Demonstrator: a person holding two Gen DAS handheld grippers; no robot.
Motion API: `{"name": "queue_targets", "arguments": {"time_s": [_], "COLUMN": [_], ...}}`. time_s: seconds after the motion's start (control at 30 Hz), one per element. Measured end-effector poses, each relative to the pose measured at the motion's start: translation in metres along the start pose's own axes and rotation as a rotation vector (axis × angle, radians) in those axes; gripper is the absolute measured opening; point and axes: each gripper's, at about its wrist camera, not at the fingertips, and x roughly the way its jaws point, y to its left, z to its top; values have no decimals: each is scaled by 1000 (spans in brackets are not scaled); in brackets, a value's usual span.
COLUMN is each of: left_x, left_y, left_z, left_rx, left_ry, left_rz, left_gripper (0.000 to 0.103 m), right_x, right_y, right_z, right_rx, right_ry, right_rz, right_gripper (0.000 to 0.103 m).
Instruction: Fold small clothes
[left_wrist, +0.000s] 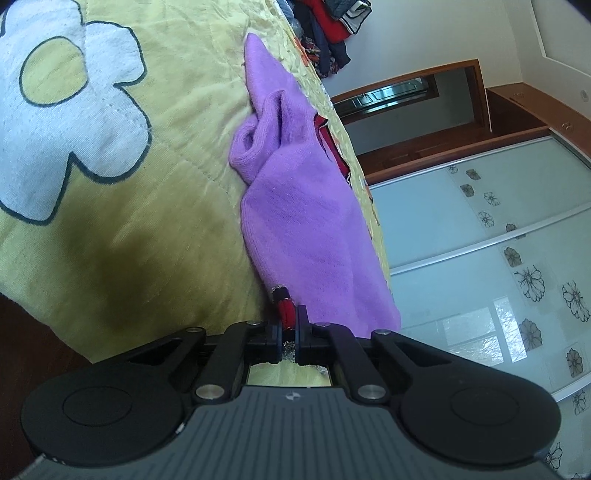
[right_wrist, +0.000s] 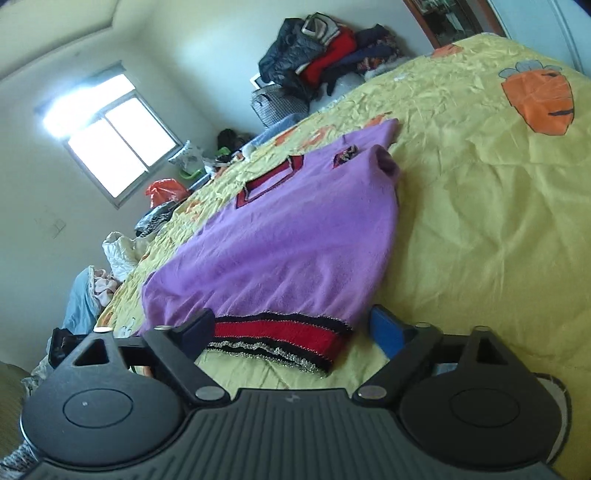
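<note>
A small purple knit sweater (right_wrist: 288, 236) with a red and black striped hem (right_wrist: 280, 334) lies on the yellow bedspread (right_wrist: 480, 221). In the left wrist view the sweater (left_wrist: 306, 221) runs away from me, one sleeve bunched at its left side. My left gripper (left_wrist: 290, 325) is shut on the red and black hem corner (left_wrist: 286, 308). My right gripper (right_wrist: 295, 332) is open, its fingers on either side of the hem, the blue pad (right_wrist: 386, 328) at the right.
A pile of dark and red clothes (right_wrist: 317, 62) sits at the bed's far end. Bags and clutter (right_wrist: 166, 192) line the bed's left side under a window. A white flower print (left_wrist: 66, 122) marks the bedspread; sliding wardrobe doors (left_wrist: 498, 240) stand to the right.
</note>
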Motion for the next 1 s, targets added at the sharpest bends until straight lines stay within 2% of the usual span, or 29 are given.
{"name": "queue_targets", "arguments": {"time_s": [0.03, 0.07, 0.17, 0.27, 0.4, 0.5, 0.67, 0.77, 0.93, 1.0], "left_x": [2, 2, 2, 1, -5, -18, -50, -72, -96, -99], "left_y": [0, -1, -1, -6, -21, -36, -63, -78, -94, -99], "left_z": [0, 0, 0, -3, -10, -16, -26, -35, -44, -45], "left_rx": [-3, 1, -1, 46, 128, 193, 269, 290, 304, 292], "left_ry": [-1, -1, 1, -12, -42, -83, -146, -177, -204, -214], "left_rz": [-1, 1, 6, 37, 59, 19, -99, -201, -241, -257], "left_gripper": [6, 6, 6, 5, 4, 4, 4, 4, 4, 4], "right_x": [6, 8, 5, 3, -16, -32, -56, -77, -101, -104], "right_y": [-8, -12, -12, -10, -2, 5, 16, 17, 17, 16], "right_z": [-4, -8, -10, -14, -13, -9, -1, -2, -6, -6], "right_rx": [44, 49, 54, 39, 22, 35, 54, 92, 146, 162], "right_ry": [22, 6, -24, -50, -137, -194, -256, -316, -388, -404], "right_rz": [14, 38, 38, 32, 121, 209, 311, 401, 500, 507], "right_gripper": [6, 3, 4, 4, 4, 4, 4, 4, 4, 4]}}
